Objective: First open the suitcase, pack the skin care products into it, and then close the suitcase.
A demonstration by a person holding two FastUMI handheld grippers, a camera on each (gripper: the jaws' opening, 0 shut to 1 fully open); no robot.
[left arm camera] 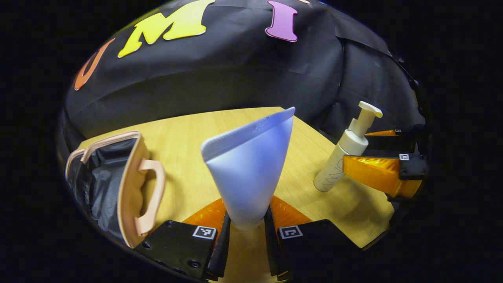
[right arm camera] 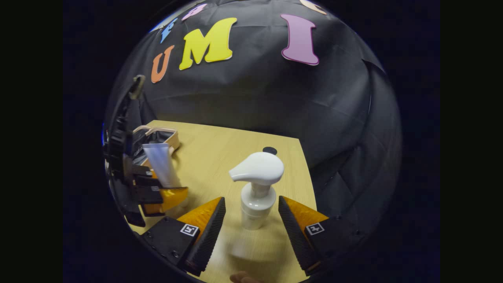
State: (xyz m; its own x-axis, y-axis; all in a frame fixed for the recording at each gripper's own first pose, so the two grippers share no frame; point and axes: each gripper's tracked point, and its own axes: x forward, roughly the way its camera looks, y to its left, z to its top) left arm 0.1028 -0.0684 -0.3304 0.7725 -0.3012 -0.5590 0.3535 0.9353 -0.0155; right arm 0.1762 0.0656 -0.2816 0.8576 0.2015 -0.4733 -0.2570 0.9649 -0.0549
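We see the left hand-held gripper clamped on a pale blue squeeze tube, both fingers pressing its narrow lower end while the flat crimped seam fans out wide on top. The tube looks matte and smooth, tapering like a wedge, and it is held up above the light wood-grain bench. Off to the left lies the suitcase, open, with a tan shell, a looped handle and a crinkly dark lining inside. Over on the right gripper view, the right hand-held gripper stands with its jaws spread wide on either side of a white pump bottle, ribbed pads clear of it on both sides. The bottle is a smooth cylinder with a rounded, beak-like pump head, standing upright on the bench. Behind it sits a small dark round disc near the bench's far edge
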